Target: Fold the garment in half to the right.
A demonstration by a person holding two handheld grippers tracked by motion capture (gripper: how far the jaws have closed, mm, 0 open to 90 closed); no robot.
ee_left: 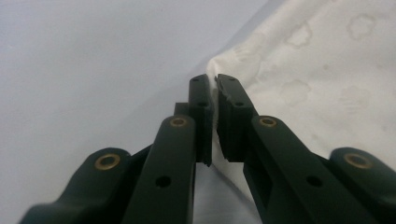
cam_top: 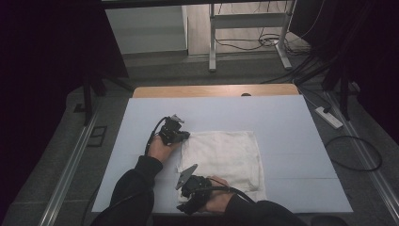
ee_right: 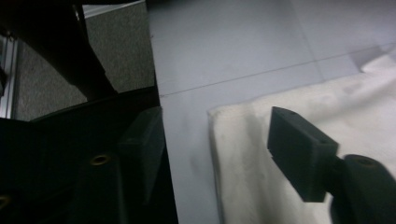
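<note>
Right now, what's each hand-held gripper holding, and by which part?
Left hand-held gripper pinches the white towel at a corner. Right hand-held gripper holds nothing: jaws apart, straddling the towel's edge.

Lab or test room: pale work table [cam_top: 282, 122] on grey carpet, loose cables [cam_top: 244, 44] and power strip [cam_top: 328, 117] on floor, metal frame legs [cam_top: 212, 42] behind.
</note>
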